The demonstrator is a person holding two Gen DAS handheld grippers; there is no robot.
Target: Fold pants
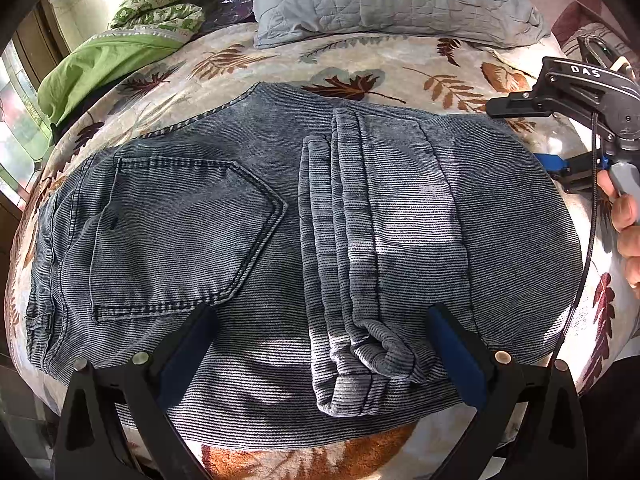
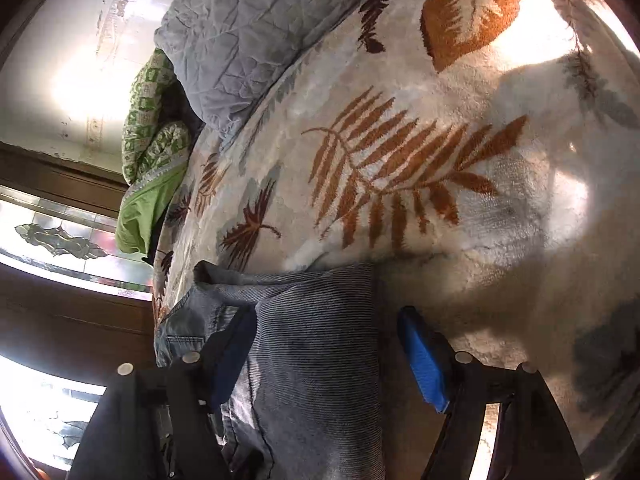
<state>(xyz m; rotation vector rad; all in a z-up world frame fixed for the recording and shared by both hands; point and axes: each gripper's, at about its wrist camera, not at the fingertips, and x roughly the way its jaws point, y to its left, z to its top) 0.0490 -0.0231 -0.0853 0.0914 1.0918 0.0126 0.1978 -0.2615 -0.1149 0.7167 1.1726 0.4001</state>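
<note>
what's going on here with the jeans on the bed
A person with a gripper in each hand is folding grey jeans on a leaf-print blanket. The legs are already folded up over the seat. The left gripper hovers open above the near edge, and the right gripper sits open at the folded side.

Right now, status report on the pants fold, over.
Left gripper open above the pants, holding nothing. Right gripper open at the fold's edge. Pants folded on the blanket. Nothing in the way.

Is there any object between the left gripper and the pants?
Nothing visible. The left gripper is open directly over the folded pants on the leaf-print blanket; only bare denim lies between its fingers.
</note>
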